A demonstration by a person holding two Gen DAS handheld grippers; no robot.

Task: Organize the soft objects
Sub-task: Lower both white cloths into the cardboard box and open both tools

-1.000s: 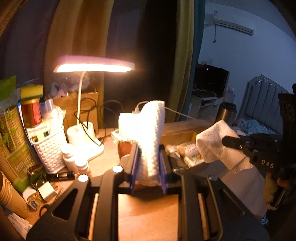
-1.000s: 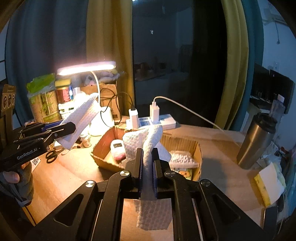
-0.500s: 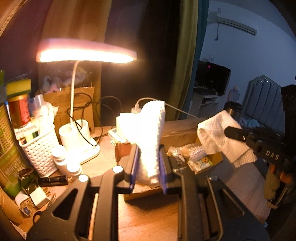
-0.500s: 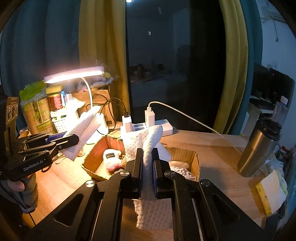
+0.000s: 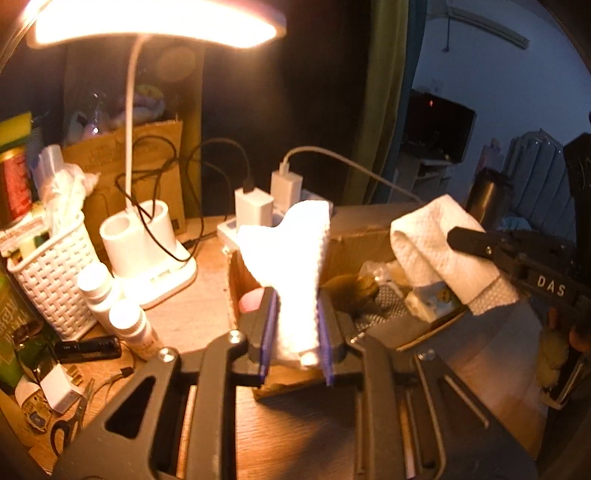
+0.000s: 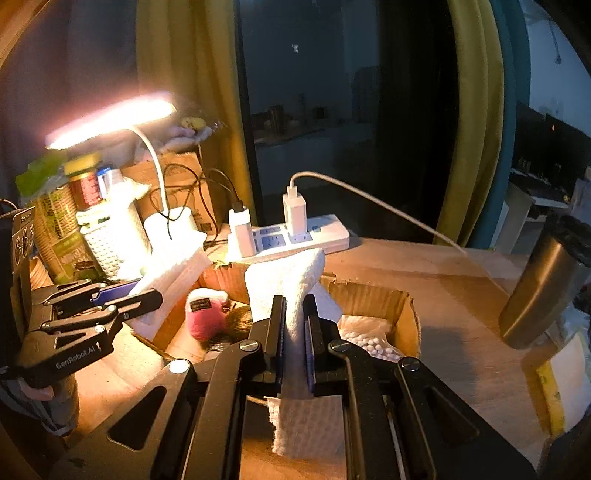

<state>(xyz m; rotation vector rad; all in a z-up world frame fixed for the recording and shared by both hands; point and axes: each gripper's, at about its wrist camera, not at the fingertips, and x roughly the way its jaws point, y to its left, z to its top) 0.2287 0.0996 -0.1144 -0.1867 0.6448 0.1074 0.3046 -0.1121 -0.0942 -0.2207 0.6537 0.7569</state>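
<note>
- The left gripper (image 5: 295, 325) is clamped on one end of a white dimpled cloth (image 5: 291, 258); the right gripper (image 6: 295, 332) pinches the other.
- The cloth stands crumpled above the open cardboard box (image 6: 373, 295).
- A lit desk lamp (image 5: 155, 22) is behind.

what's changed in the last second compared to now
Both claws, left and right, carried the white cloth forward and down toward the cardboard box; the desk lamp now looms overhead. Nothing taken or released: each claw stays clamped on its end of the cloth.
</note>
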